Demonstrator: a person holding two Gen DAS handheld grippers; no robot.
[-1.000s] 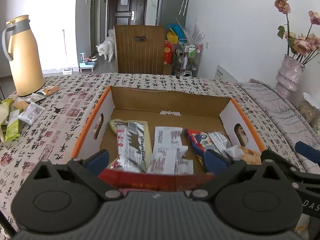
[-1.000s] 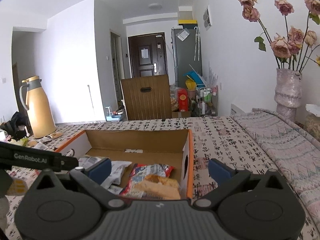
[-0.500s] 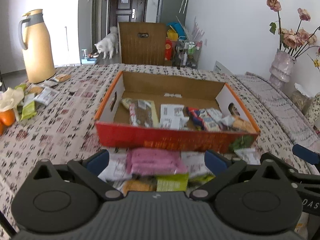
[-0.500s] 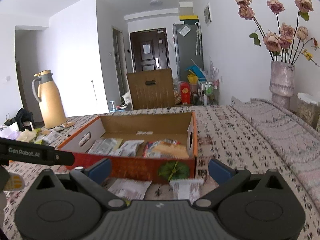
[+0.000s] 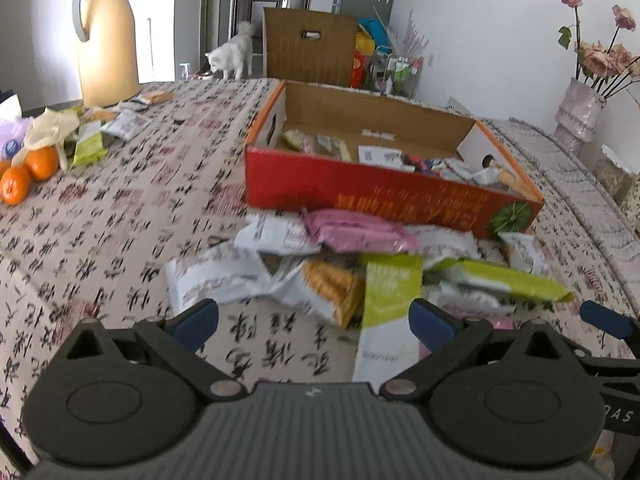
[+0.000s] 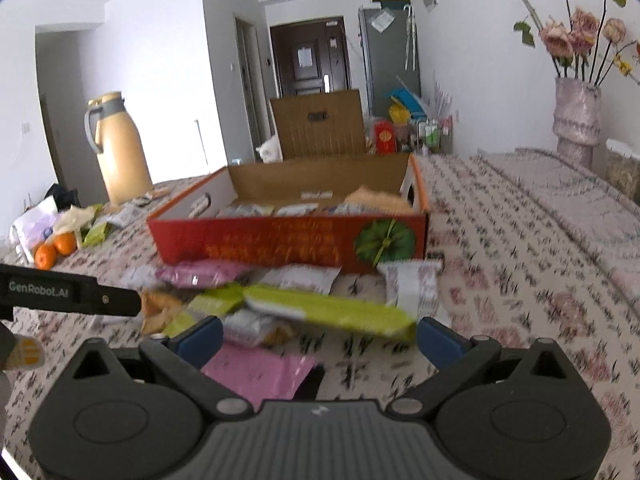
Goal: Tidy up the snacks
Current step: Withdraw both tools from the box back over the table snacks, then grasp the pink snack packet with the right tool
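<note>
thermos (image 5: pixel 107 36) | 2 oranges (image 5: pixel 28 170) | dog (image 5: pixel 232 54) — probably, blurred | vase (image 6: pixel 576 118) — flowers

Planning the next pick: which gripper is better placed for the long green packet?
Right, probably. The green packet lies just ahead between its open fingers; the left gripper faces other packets.

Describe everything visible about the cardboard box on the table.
The cardboard box is a shallow open tray of plain brown card inside, with a red printed front wall bearing gold lettering and a green melon picture, orange top edges, and oval handle holes in its white end walls. It sits flat on the patterned tablecloth. Several wrapped snacks lie inside. Loose snack packets are piled against its front wall. Neither claw touches it.
</note>
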